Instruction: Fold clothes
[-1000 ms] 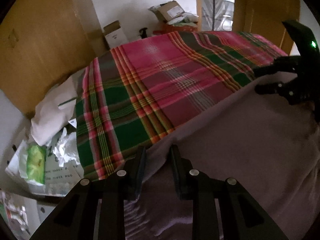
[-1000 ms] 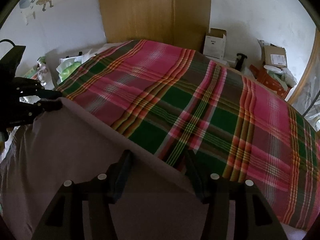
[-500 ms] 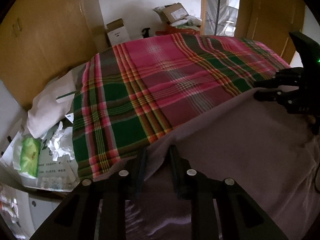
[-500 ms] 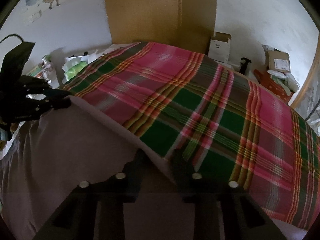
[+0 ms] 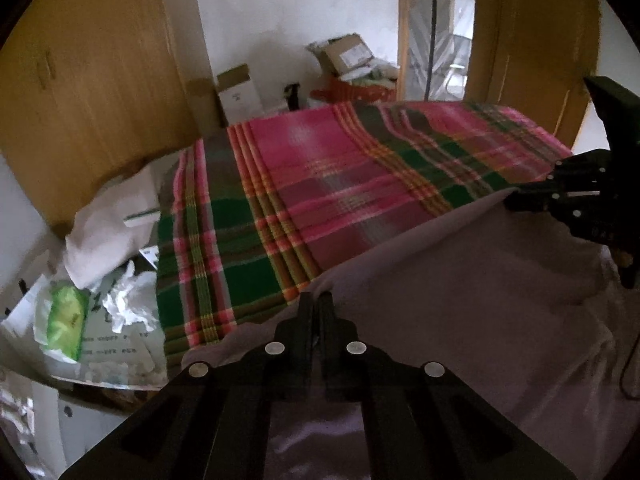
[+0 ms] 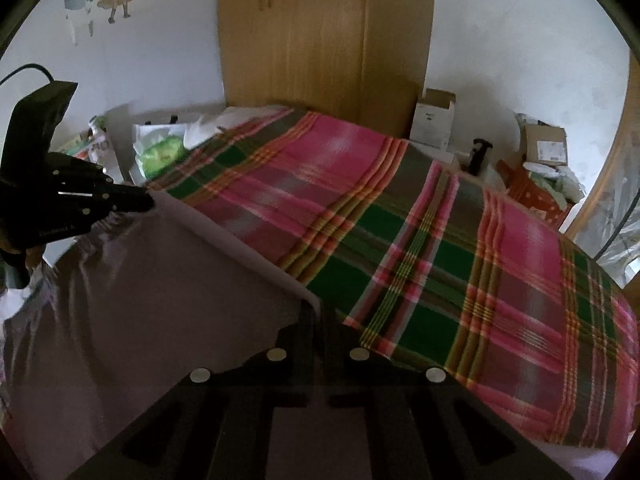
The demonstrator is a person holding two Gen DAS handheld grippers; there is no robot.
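A mauve-grey garment (image 5: 460, 280) hangs stretched above the bed, its top hem pulled taut between both grippers. My left gripper (image 5: 316, 300) is shut on one corner of that hem; it also shows at the left of the right wrist view as the left gripper (image 6: 144, 200). My right gripper (image 6: 316, 312) is shut on the other corner of the garment (image 6: 160, 280), and appears at the right of the left wrist view as the right gripper (image 5: 516, 196). The cloth drapes down toward me from the hem.
A pink, green and orange plaid blanket (image 6: 400, 220) covers the bed. Bags and crumpled paper (image 5: 120, 304) lie at the bed's left side. A wooden wardrobe (image 6: 320, 32), cardboard boxes (image 6: 434, 120) and a doorway (image 5: 432, 32) stand beyond.
Both grippers have closed on the garment's top hem and lifted it, so the view now sits higher above the bed. The hem is tauter.
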